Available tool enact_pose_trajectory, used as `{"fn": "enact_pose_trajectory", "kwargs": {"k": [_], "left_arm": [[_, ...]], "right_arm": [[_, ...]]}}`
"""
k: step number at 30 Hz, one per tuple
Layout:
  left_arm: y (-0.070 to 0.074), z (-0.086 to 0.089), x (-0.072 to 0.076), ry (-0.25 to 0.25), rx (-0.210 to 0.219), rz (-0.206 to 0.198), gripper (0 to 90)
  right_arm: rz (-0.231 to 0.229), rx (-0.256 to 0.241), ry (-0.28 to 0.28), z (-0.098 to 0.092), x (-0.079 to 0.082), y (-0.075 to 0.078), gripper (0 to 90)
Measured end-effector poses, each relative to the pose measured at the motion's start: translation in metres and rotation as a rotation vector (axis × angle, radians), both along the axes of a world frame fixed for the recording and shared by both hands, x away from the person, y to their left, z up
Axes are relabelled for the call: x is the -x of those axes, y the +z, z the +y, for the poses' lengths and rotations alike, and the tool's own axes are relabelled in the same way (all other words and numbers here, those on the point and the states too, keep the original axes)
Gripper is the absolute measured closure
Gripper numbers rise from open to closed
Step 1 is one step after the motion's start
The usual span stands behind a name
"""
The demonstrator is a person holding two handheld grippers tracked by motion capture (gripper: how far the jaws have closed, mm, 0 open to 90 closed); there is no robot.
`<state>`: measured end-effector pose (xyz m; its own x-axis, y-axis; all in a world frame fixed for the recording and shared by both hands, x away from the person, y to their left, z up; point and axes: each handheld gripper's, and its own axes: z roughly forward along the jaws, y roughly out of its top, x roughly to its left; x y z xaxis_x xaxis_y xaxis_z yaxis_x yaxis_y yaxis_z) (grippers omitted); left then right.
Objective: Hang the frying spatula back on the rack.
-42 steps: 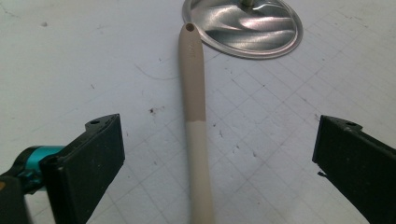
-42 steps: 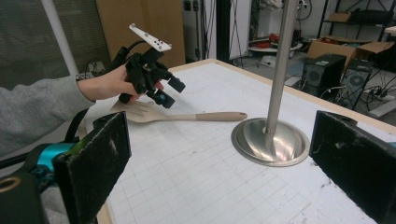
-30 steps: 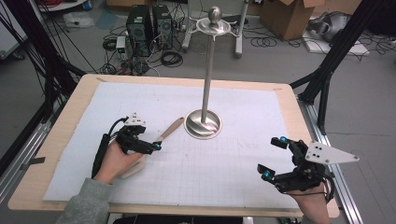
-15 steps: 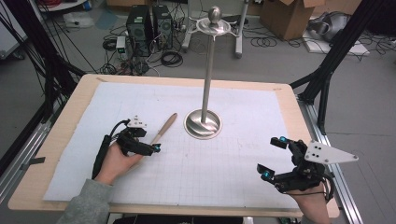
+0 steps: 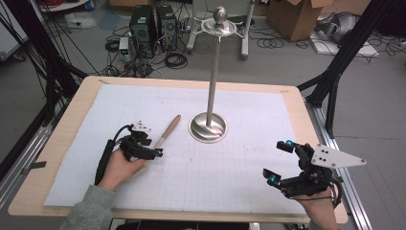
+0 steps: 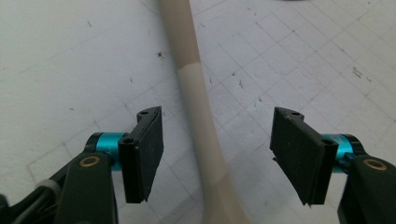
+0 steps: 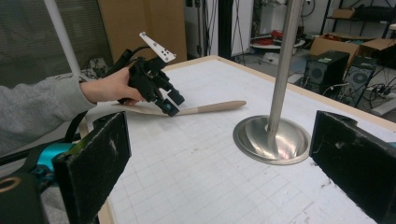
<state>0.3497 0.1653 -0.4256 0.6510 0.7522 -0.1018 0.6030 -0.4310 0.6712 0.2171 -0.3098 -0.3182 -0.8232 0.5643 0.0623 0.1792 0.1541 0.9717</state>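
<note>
Left of the metal stand (image 5: 209,127), on the white gridded mat (image 5: 239,167), lies a long wooden utensil (image 5: 165,134) — a spoon or spatula by its look, though its broad end is hidden under the person's left hand (image 5: 117,167). Its slim handle points up toward the stand's round base, stopping just short of it without touching.

The left gripper (image 5: 154,153) hangs directly over the utensil, on the side away from the stand. In the left gripper view its jaws stand spread apart with the pale shaft (image 6: 201,116) running between them, one black pad (image 6: 144,151) on either side and neither in contact with the wood. So the grasp is lined up but not closed; the step in hand reads as the pick-up of the utensil.

The right gripper (image 5: 280,163) waits well to the right of the stand, near the table's front edge, jaws wide and holding nothing. From the right gripper view the stand's pole (image 7: 282,70) rises out of its dish-shaped foot, and the left gripper (image 7: 170,103) shows beyond it, poised over the utensil.

The next move, as I judge it, calls for the left jaws to sink a little further and close squarely across the shaft — centred, so the thin handle doesn't roll or pivot out — before lifting it clear of the mat, likely toward the hooks at the top of the stand.
</note>
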Motion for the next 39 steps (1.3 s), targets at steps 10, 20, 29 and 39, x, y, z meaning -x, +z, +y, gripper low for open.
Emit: {"fn": "enact_pose_trajectory", "kwargs": {"k": [10,20,29,39], "left_arm": [[-0.006,-0.001,0.001,0.014,-0.024,0.010,40.8],[-0.007,0.001,0.003,0.018,-0.012,0.008,48.7],[-0.008,-0.002,0.009,0.010,-0.056,-0.035,56.4],[-0.008,-0.007,0.015,0.012,-0.078,-0.064,64.7]], "right_arm": [[-0.003,0.002,0.006,0.001,-0.001,0.000,4.1],[0.001,0.006,0.009,0.001,-0.001,-0.001,4.1],[0.002,0.006,0.010,0.001,0.000,0.000,4.1],[0.003,0.009,0.013,0.002,-0.001,0.000,4.1]]}}
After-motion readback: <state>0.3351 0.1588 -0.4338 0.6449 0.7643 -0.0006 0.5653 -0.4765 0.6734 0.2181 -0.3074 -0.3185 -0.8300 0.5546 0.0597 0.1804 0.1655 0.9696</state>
